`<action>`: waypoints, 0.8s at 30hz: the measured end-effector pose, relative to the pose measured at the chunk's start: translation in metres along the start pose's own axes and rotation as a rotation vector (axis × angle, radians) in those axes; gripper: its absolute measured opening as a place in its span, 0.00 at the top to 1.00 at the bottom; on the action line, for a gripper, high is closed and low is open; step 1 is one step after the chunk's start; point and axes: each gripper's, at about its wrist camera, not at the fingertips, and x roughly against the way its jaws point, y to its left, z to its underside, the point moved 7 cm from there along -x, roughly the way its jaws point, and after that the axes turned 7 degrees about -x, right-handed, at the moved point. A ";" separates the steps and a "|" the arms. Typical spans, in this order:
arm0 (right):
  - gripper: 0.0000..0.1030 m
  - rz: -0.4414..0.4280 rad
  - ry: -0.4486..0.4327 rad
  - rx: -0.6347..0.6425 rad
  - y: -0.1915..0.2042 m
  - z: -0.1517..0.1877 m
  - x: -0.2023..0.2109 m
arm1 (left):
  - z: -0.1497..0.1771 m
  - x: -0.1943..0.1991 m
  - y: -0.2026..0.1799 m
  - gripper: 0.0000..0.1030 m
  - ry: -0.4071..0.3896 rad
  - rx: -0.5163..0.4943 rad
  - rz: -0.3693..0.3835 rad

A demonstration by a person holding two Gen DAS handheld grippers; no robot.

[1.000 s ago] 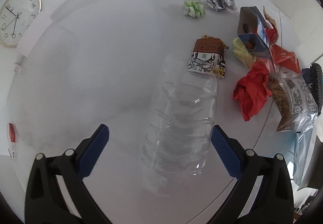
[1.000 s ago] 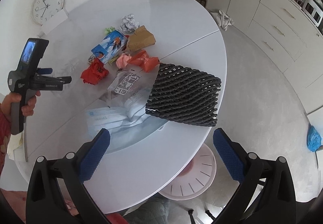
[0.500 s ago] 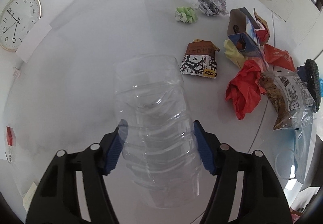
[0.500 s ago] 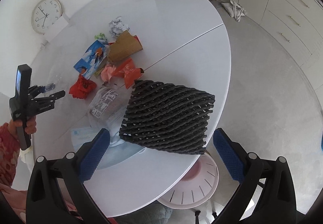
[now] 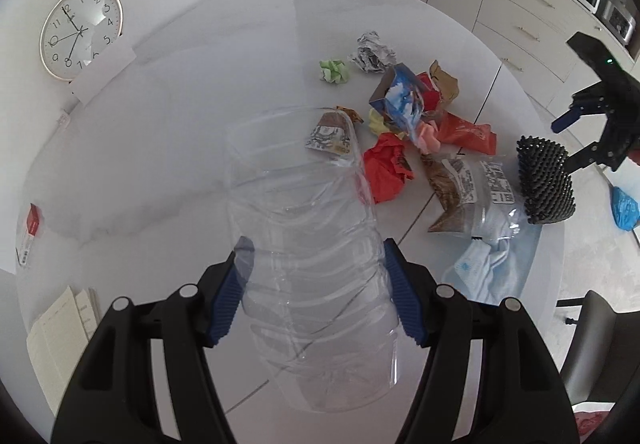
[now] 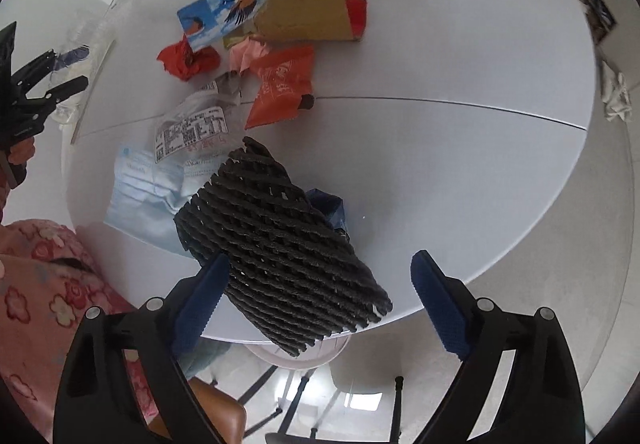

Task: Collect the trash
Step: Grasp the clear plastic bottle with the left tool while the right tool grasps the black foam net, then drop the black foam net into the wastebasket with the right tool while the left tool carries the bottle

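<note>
Bottle: clear, see-through, ribbed.
Left gripper: black, blue ridged pads.
Right gripper: black, blue ridged pads.
Net: black, open lattice weave.
Table: white, glossy.
Carton: blue and white, bird print in orange.
Wad: red, crumpled.
Bag: orange, pale lettering.
Ball: light green.
Masks: pale blue.
Sleeve: pink, red and white flowers.
Clock: white face, black numerals.

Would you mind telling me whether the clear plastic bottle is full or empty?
Empty: the bottle, clamped in the left gripper, is see-through, with the table showing through it and no liquid inside.
</note>
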 end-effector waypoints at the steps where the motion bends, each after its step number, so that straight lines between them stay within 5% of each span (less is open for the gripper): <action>1: 0.11 -0.028 0.028 0.025 0.000 -0.002 -0.006 | 0.001 0.005 -0.003 0.38 0.000 0.015 -0.004; 4: 0.14 -0.095 0.080 0.062 0.001 -0.006 -0.016 | 0.009 0.018 -0.013 0.38 0.010 0.042 -0.037; 8: 0.49 -0.210 0.137 0.072 0.004 -0.004 -0.023 | 0.022 0.033 -0.026 0.38 0.017 0.060 -0.078; 11: 0.75 -0.214 0.150 0.093 0.006 0.001 -0.023 | 0.028 0.043 -0.034 0.38 0.015 0.086 -0.093; 13: 0.84 -0.212 0.125 0.085 0.009 0.002 -0.018 | 0.030 0.049 -0.037 0.38 0.009 0.101 -0.099; 24: 0.87 -0.172 -0.265 -0.056 0.041 0.036 0.056 | 0.015 0.071 -0.058 0.38 -0.054 0.055 -0.110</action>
